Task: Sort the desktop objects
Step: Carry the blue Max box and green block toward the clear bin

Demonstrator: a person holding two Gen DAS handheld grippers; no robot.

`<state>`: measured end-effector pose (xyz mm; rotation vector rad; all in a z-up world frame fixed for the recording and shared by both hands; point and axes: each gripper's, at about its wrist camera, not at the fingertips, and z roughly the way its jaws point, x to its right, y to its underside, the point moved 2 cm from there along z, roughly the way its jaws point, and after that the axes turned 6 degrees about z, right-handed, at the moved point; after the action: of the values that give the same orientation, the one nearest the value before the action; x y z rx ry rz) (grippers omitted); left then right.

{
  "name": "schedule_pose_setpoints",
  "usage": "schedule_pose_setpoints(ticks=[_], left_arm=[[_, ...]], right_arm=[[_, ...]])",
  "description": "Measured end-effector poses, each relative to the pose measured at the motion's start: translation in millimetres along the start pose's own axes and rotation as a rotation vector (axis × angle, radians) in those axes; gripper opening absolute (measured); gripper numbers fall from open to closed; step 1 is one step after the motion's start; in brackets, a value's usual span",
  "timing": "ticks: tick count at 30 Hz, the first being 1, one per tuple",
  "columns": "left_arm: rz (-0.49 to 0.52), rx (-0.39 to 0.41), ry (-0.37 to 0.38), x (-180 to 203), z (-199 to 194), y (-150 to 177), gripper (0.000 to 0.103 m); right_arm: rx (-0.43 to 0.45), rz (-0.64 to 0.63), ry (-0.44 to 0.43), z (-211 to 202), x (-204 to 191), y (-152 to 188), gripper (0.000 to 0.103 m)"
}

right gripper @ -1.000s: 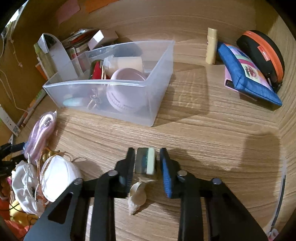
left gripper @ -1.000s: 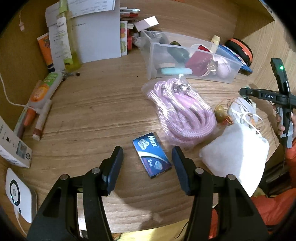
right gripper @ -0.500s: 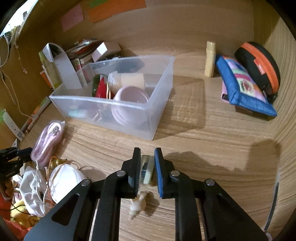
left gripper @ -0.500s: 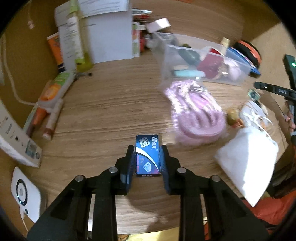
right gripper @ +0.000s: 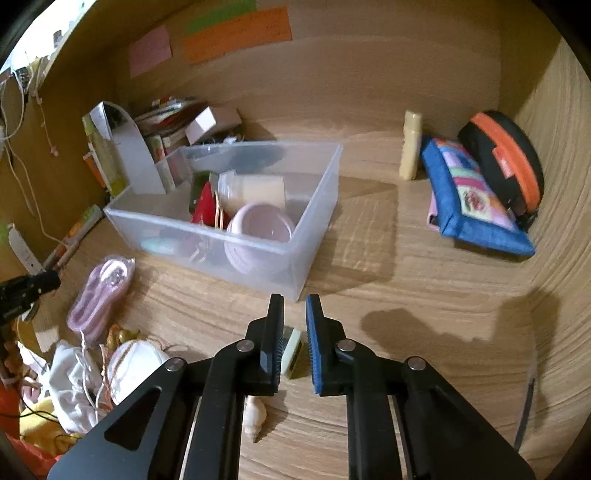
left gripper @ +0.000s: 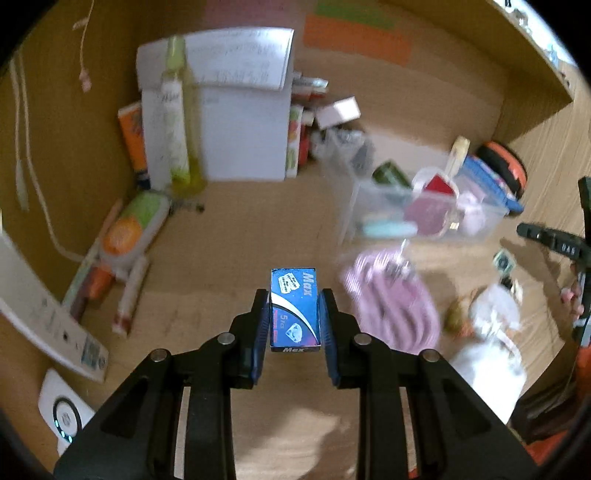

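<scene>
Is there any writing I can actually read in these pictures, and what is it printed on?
"Max": top and bottom edge of the small blue box held in the left tool.
"5": also on that box; the letters beside it are too small.
"DAS": on the black arm of the right tool, seen from the left camera.
Too blurred: white paper sheets, green bottle, orange wall notes.

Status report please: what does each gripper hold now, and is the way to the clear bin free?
Left gripper shut on blue Max box. Right gripper shut on small pale block. Clear bin ahead, nothing in between.
</scene>
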<state>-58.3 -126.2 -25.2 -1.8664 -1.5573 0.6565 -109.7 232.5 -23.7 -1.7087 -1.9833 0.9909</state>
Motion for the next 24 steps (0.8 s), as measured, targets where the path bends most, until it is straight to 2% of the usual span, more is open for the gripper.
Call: schedule_pose_setpoints(ticks=[3, 6, 8, 10, 11, 12, 13, 19, 21, 23, 24], left_arm=[[0.01, 0.026, 0.012, 7.5, -1.8, -13.0, 0.026], [0.026, 0.049, 0.039, 18.4, -2.7, -24.5, 0.026], [0.034, 0.058, 0.054, 24.6, -1.9, -29.0, 0.026], [0.039, 0.065, 0.07, 30.4, -0.4, -32.3, 0.026], [0.042, 0.067, 0.078, 33.8, 0.7, -33.9, 0.026], [0.045, 0.068, 0.086, 37.0, 1.8, -35.1, 0.026], [0.048, 0.069, 0.091, 39.5, 2.2, -35.5, 0.026], [0.056, 0.075, 0.112, 50.0, 7.2, -38.9, 0.026], [0.057, 0.077, 0.114, 51.9, 8.3, -40.7, 0.026], [0.061, 0.081, 0.112, 53.7, 9.8, -43.3, 0.026], [0.062, 0.083, 0.113, 54.3, 10.0, -44.2, 0.026]], right_arm=[[0.003, -0.012, -0.003, -5.1, -0.7, -2.1, 0.011], [-0.036, -0.032, 0.035, 0.1, -3.5, 5.5, 0.012], [-0.084, -0.046, 0.055, 10.8, -5.8, 14.1, 0.019], [-0.118, -0.043, 0.057, 20.3, -4.9, 21.7, 0.032], [-0.115, -0.033, 0.038, 22.5, -4.5, 24.6, 0.036], [-0.115, -0.022, 0.027, 23.0, -3.4, 26.2, 0.046], [-0.118, -0.013, 0.024, 25.6, -2.6, 27.2, 0.048], [-0.161, 0.002, 0.006, 44.5, -1.5, 32.8, 0.048], [-0.148, -0.019, 0.023, 46.6, -3.9, 31.2, 0.048], [-0.143, -0.029, 0.015, 48.1, -6.6, 30.4, 0.039], [-0.145, -0.035, 0.012, 48.9, -7.5, 30.3, 0.03]])
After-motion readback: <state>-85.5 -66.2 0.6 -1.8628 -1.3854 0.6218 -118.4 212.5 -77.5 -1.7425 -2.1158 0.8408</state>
